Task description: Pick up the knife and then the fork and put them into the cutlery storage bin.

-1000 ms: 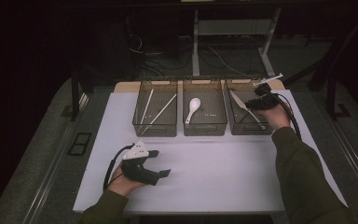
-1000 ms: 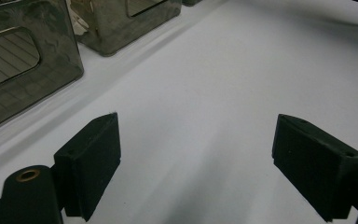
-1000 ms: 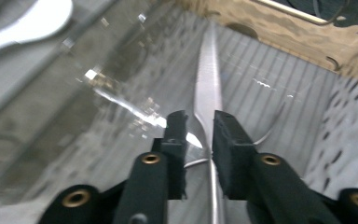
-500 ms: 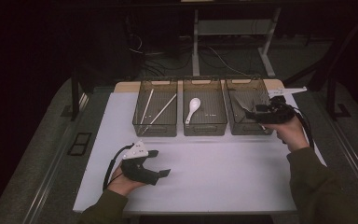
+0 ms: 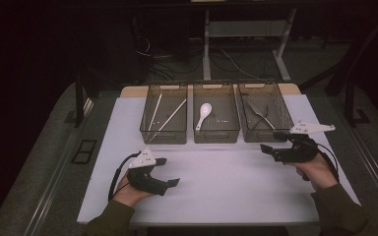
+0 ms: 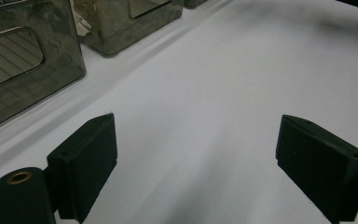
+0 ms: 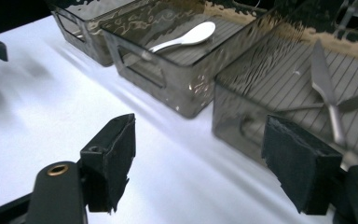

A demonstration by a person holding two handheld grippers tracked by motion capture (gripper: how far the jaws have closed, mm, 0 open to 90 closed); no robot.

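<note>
High view: chopsticks (image 5: 167, 115), spoon (image 5: 204, 114), knife (image 5: 259, 112) in separate bins (image 5: 216, 133).

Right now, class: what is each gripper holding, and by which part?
Nothing is held. The left gripper and right gripper are both open and empty above the white table.

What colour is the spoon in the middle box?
White. The spoon lies in the smoky see-through middle box; the right gripper view shows it best.
</note>
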